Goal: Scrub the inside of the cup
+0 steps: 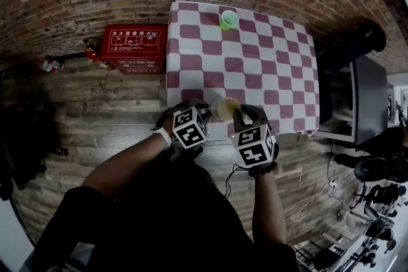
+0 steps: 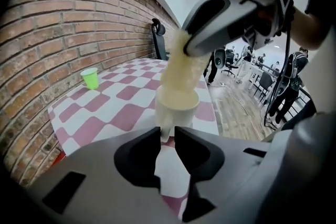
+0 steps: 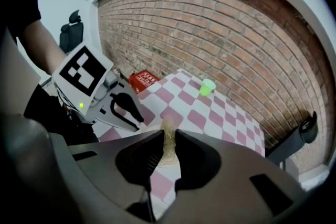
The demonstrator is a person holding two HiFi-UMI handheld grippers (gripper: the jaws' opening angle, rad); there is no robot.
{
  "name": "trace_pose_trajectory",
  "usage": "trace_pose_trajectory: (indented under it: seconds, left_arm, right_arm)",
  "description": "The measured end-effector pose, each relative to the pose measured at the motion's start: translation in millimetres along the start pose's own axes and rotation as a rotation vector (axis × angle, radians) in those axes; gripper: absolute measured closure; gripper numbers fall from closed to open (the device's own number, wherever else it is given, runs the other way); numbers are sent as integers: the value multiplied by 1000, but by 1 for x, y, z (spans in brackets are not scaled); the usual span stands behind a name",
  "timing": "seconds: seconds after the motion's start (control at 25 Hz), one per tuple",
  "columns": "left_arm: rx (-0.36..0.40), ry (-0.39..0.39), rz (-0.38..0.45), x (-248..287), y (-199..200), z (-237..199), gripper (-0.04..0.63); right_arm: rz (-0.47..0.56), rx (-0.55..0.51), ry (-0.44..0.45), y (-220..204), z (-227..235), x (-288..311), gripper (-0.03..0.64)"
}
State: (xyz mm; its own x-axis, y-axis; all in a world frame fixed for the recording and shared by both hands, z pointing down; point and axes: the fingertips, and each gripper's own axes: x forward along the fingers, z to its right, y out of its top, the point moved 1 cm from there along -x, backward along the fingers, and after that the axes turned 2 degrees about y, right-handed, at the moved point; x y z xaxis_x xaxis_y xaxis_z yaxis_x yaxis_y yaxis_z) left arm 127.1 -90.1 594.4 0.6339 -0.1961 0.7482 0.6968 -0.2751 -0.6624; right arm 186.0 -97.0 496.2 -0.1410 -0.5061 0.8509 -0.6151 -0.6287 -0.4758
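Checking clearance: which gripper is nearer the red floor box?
Left. The left gripper holds the cup on the side toward the red box; the right gripper is beyond the cup.

Left gripper (image 2: 167, 137), right gripper (image 3: 169, 139): grey shells, black fingers (image 2: 137, 157); black T-shirt (image 1: 159, 220) (white wristband (image 1: 164, 135)).

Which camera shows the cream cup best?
The left gripper view: it shows the cup close up, rim and handle clear. The head view shows only its small top; in the right gripper view the jaws hide it.

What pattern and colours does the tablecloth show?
The tablecloth is checked in dark red and white squares, clearest in the head view.
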Motion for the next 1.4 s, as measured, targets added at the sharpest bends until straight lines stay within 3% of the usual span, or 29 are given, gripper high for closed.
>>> trace_pose_trajectory:
  seconds: [0.08,0.2,0.32,0.56,0.96,1.2,1.4]
  left_arm:
    - [8,0,-2,0,1,1,502]
    - [16,3,-4,-1,0,1,502]
    - [17,7,-5,-3,-1,0,502]
    - [5,-4,-7,-5,-3,3,502]
    - [-4,-3,3,-3,-2,-1,502]
    - [-13,-4,-5,-1,-4,2,502]
    - [-10,-11,-12,-1,-4,3,502]
  right_arm:
    - [-38,-53,36,-10,-16,25,545]
    - [-88,-148,29,-21,-27,60,546]
    - [-108,-179,18,-28,-26,83,546]
    - [-45,-136,-17,-26,-9,69,546]
    - [220,49,-173,21,39,-40,546]
    - [118,18,-16,3,10,-13,546]
    - [-33,104,66,-31,-10,54,546]
